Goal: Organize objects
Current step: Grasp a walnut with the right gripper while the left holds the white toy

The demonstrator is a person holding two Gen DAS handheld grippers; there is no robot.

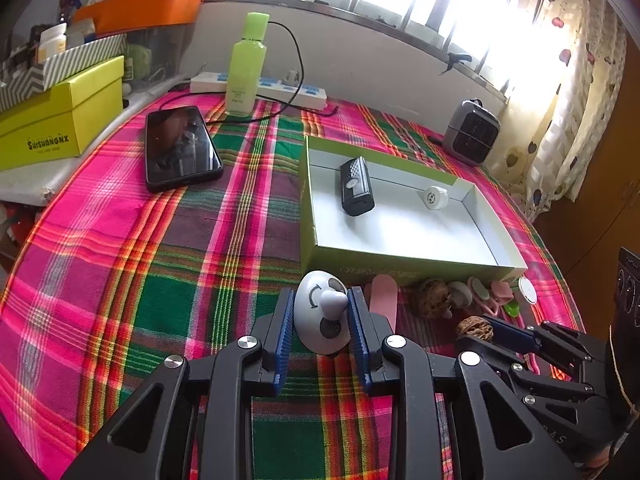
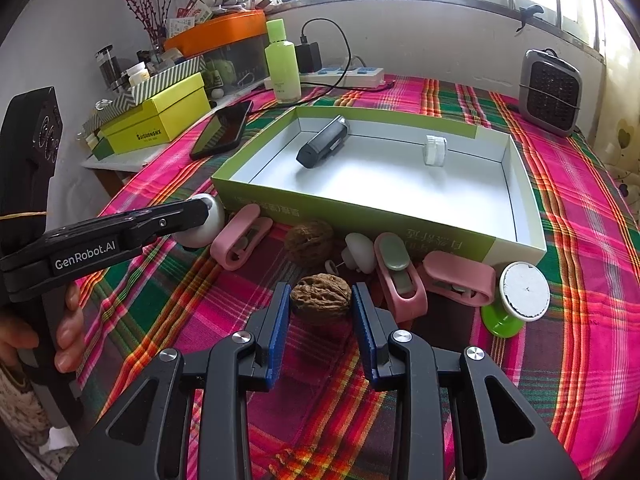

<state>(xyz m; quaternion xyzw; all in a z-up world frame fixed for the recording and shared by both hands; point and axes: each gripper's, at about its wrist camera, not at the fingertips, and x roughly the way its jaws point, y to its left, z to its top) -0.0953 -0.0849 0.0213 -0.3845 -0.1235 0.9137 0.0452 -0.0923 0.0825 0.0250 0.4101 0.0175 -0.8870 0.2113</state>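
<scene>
I see one plaid tablecloth (image 2: 560,208) under everything, and on it one open green box (image 2: 360,216) holding two things: one black device (image 2: 322,142) and one small white cap (image 2: 435,150). One phone (image 1: 180,146), one green bottle (image 1: 245,68) and one grey heater (image 2: 551,92) stand farther back.

Along the box's near wall I count three pink clips (image 2: 238,244), two walnuts (image 2: 310,242), one green-based white disc (image 2: 520,296) and one small white knob (image 2: 358,258).

My left gripper (image 1: 322,312) is clamped on one white egg-shaped gadget (image 1: 320,312) just beside the box's near corner. My right gripper (image 2: 321,302) is pinched on the nearer walnut (image 2: 321,298).
</scene>
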